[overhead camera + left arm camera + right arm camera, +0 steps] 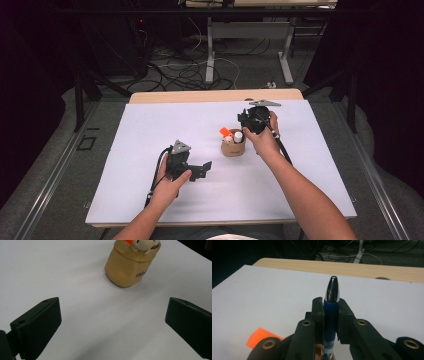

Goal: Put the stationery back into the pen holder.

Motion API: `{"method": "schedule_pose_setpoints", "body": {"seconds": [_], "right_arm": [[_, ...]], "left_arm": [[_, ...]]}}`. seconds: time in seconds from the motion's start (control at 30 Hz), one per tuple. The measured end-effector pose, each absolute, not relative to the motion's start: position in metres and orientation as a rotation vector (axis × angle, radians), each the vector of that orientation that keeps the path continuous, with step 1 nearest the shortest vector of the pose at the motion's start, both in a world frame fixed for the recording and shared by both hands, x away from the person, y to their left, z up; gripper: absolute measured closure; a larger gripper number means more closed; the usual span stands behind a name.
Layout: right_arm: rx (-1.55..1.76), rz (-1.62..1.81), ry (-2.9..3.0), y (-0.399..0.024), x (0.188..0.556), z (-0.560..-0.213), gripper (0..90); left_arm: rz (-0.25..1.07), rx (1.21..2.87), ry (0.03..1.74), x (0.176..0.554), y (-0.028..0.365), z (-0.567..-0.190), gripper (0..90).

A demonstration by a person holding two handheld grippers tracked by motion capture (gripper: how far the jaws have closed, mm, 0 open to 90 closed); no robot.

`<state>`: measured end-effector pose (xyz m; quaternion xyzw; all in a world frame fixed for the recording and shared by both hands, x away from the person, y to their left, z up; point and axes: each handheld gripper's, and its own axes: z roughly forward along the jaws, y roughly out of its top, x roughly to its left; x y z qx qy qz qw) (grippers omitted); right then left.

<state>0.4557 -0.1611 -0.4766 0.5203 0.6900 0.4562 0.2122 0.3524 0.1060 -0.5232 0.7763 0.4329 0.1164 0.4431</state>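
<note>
A tan cup stands mid-table with an orange marker and white-capped items in it; in the left gripper view the cup sits ahead of the jaws. My right gripper hovers just above and behind the cup, shut on a blue pen with a silver tip, held upright between the pads. The orange marker peeks out below it. My left gripper rests low on the table to the left of the cup, open with nothing between its fingers.
A white mat covers the wooden table. Beyond the far edge are table legs and loose cables on the floor. Bare mat lies on every side of the cup.
</note>
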Motion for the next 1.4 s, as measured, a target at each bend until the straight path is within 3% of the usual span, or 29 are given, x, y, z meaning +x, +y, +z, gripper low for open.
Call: {"method": "schedule_pose_setpoints", "body": {"seconds": [0.37,1.13,1.4], "right_arm": [[1.474,1.258,1.947,-0.162,0.454,-0.486,77.9],[1.475,1.408,1.887,-0.178,0.440,-0.464,35.7],[1.450,1.384,1.924,-0.186,0.428,-0.460,24.8]], "left_arm": [[0.284,1.928,1.077,0.353,0.105,-0.524,0.6],[0.296,1.927,1.096,0.355,0.109,-0.524,0.6],[0.297,1.913,1.114,0.356,0.114,-0.521,0.6]]}}
